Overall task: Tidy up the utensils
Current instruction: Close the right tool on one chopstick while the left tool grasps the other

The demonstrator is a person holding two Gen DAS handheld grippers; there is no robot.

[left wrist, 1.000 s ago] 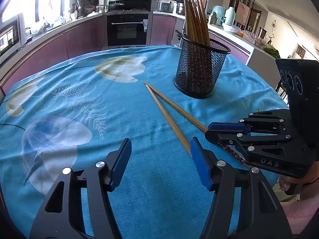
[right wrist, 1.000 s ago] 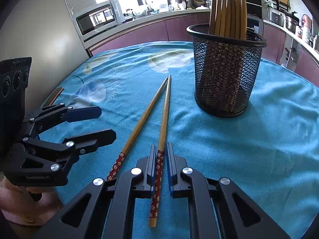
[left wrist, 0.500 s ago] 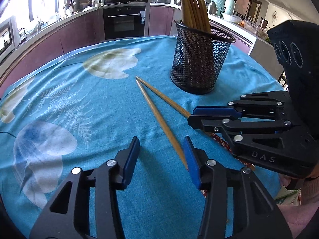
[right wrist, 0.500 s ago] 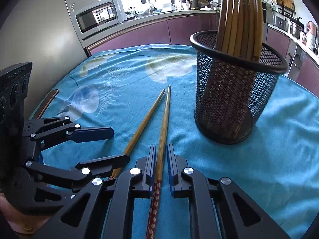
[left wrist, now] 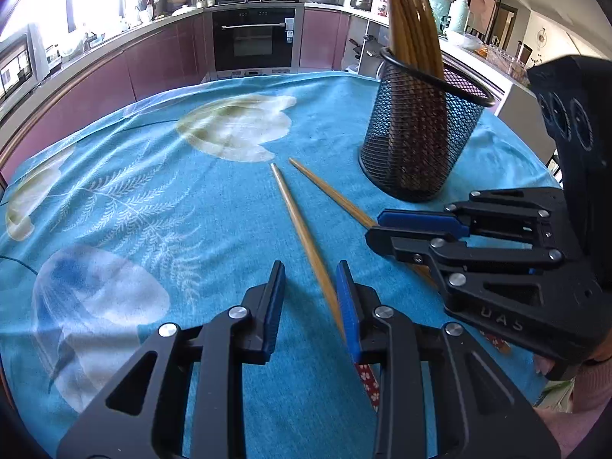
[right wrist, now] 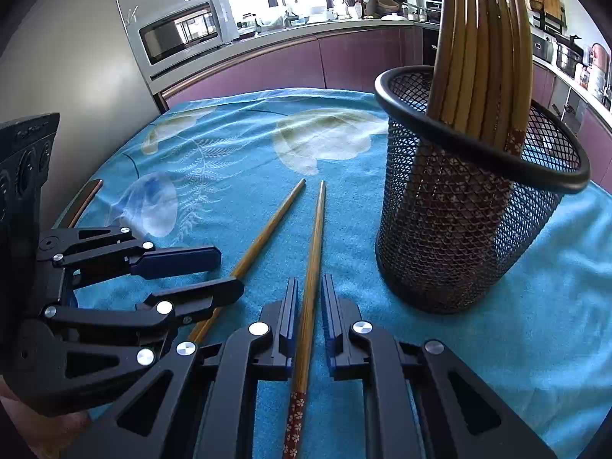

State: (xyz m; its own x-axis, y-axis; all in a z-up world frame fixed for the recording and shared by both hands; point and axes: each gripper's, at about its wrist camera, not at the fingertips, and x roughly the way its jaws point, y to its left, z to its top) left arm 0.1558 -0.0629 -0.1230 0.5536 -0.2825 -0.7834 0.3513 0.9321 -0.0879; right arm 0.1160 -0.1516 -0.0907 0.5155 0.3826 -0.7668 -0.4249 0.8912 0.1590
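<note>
Right gripper (right wrist: 309,298): fingers narrow, straddling one chopstick (right wrist: 311,267) that lies flat on the table (right wrist: 535,344); contact not confirmed. Left gripper (left wrist: 310,298): fingers wide, the second chopstick (left wrist: 302,229) close against the right-hand finger, likely lining up a pickup. Mesh holder (right wrist: 459,229) stands upright nearby, holding a bundle of matching chopsticks (right wrist: 485,57), decorated ends down.

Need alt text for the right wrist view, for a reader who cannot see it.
The right tongs straddle a wooden chopstick lying on a blue floral tablecloth, narrowly open. The left tongs reach over a second chopstick alongside; a black mesh holder of chopsticks stands to the right.
</note>
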